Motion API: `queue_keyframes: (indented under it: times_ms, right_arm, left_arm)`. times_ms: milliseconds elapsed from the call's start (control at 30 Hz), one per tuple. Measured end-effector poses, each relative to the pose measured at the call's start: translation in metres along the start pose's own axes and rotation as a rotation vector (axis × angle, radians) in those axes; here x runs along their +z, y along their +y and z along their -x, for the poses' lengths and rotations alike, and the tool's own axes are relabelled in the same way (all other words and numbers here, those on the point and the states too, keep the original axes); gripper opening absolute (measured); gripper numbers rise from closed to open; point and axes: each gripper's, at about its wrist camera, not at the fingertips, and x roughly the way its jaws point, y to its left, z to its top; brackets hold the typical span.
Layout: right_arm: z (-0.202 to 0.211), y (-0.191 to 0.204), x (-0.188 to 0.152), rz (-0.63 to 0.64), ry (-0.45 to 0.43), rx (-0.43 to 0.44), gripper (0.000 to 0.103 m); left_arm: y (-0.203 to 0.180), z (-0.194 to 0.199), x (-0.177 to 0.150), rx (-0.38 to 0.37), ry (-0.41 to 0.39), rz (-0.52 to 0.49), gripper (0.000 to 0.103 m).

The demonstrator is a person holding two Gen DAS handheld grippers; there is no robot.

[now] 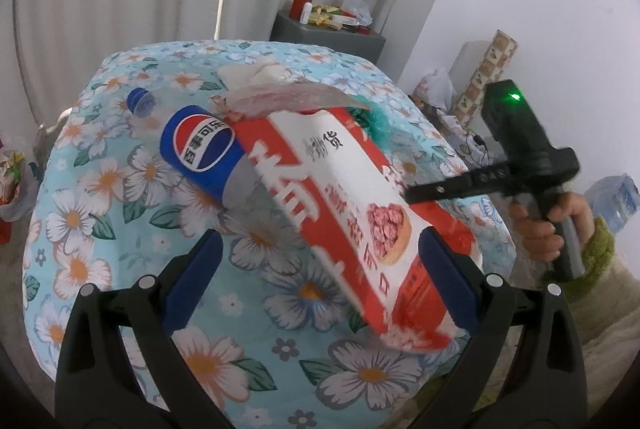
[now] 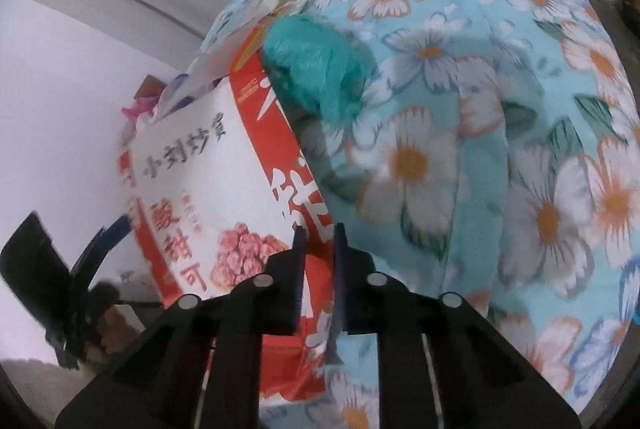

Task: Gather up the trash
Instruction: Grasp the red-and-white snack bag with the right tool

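A red-and-white snack bag [image 1: 360, 205] [image 2: 192, 189] is tilted up over the floral tablecloth [image 1: 120, 197] [image 2: 480, 109]. My right gripper [image 2: 319, 269] [image 1: 412, 193] is shut on its red edge, which shows between the pads. My left gripper [image 1: 316, 273] stands wide open around the bag's lower end. The bag lies against the right pad [image 1: 444, 277], and the left pad [image 1: 192, 269] is clear of it. A Pepsi bottle [image 1: 198, 149] with a blue cap lies behind the bag. A crumpled teal plastic bag [image 2: 316, 69] [image 1: 376, 121], white tissue [image 1: 256, 73] and clear wrap [image 1: 288, 97] lie nearby.
A grey cabinet [image 1: 328, 33] at the back holds a red bottle and snack packets. A patterned roll [image 1: 492, 77] and plastic bags [image 1: 436, 85] stand by the right wall. Another bag [image 1: 12, 189] sits on the floor at the left. A person's hand [image 1: 552, 225] holds the right gripper.
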Motion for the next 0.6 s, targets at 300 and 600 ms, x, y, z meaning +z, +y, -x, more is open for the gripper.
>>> queue_keyframes:
  times_ms: [300, 600]
  right_arm:
    - [0.078, -0.034, -0.069, -0.145, -0.197, -0.016, 0.006]
    - [0.105, -0.072, -0.118, -0.322, -0.3, -0.04, 0.01]
  left_arm:
    - [-0.023, -0.014, 0.001, -0.012, 0.031, -0.088, 0.094]
    - [-0.051, -0.034, -0.002, -0.046, 0.078, -0.163, 0.094]
